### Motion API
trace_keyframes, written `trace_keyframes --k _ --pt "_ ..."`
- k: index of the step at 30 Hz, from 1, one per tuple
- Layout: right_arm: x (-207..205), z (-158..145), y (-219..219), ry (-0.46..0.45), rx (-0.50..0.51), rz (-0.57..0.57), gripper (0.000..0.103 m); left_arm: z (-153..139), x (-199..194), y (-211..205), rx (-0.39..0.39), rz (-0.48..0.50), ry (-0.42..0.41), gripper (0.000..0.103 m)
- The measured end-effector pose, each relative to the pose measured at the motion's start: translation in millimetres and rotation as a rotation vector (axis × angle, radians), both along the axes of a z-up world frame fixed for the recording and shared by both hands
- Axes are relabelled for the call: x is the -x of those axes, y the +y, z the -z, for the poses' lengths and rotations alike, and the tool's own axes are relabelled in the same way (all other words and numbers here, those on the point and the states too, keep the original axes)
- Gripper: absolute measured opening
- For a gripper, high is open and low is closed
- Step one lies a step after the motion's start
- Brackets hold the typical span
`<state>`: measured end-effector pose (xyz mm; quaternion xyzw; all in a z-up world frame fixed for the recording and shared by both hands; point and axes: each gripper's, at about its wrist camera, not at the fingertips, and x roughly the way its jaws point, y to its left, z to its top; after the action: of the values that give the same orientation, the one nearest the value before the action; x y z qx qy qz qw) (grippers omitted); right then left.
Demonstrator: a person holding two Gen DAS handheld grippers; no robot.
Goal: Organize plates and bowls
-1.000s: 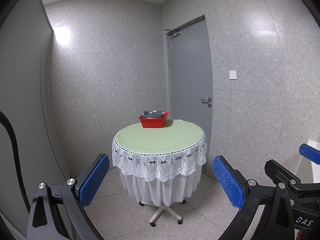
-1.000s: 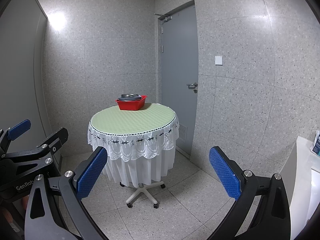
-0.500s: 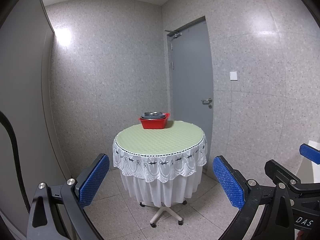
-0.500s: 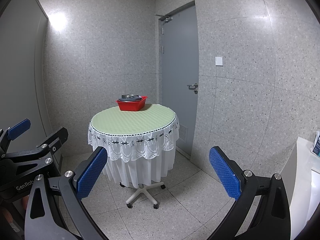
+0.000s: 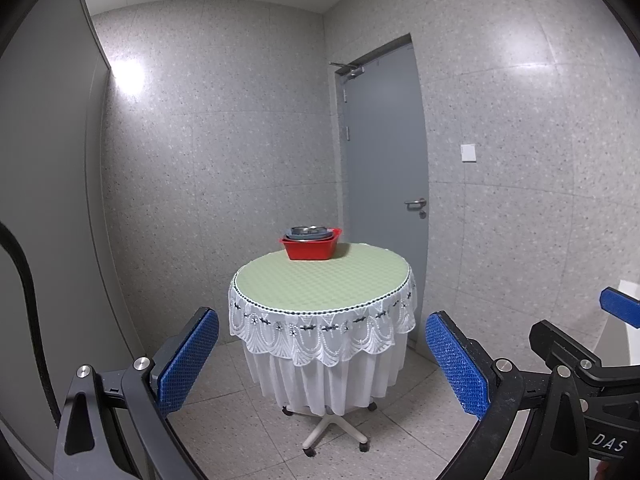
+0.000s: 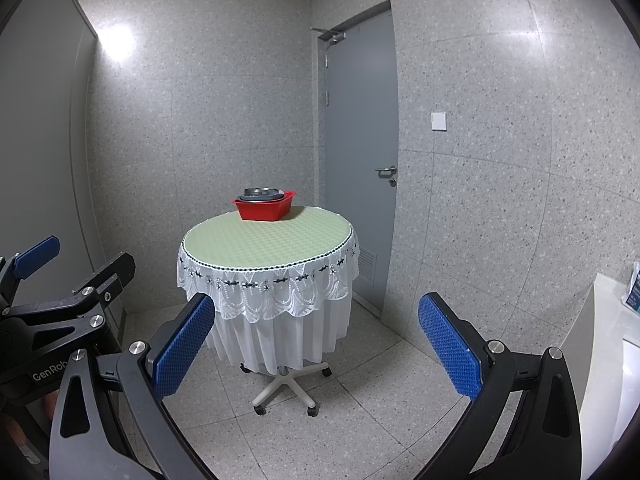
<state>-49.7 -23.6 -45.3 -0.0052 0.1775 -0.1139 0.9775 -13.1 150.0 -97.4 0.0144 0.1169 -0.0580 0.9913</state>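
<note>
A red basin [image 5: 310, 249] stands at the far edge of a round table [image 5: 320, 280] with a green top and white lace cloth. Stacked grey and metal dishes [image 5: 308, 233] sit inside it. It also shows in the right wrist view [image 6: 263, 208], with the dishes [image 6: 261, 193] and the table [image 6: 264, 244]. My left gripper [image 5: 322, 360] is open and empty, well short of the table. My right gripper [image 6: 314, 344] is open and empty, also far from the table. Each gripper shows at the edge of the other's view.
The table stands on a wheeled office-chair base [image 6: 286, 390] on a tiled floor. A grey door [image 5: 384, 184] is behind it at the right. A grey partition [image 5: 44, 240] is at the left. A white counter [image 6: 604, 344] is at the right.
Both views have shifted very slightly; the table and basin sit almost where they were. Both grippers stay open.
</note>
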Motion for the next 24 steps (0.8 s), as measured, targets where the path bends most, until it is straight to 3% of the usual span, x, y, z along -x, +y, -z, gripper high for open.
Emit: trace_keyframes --k 24 --pt "1.0 0.2 -6.5 0.006 -0.004 -0.015 0.103 0.7 1.5 2.5 0.0 -0.003 0.001 0.102"
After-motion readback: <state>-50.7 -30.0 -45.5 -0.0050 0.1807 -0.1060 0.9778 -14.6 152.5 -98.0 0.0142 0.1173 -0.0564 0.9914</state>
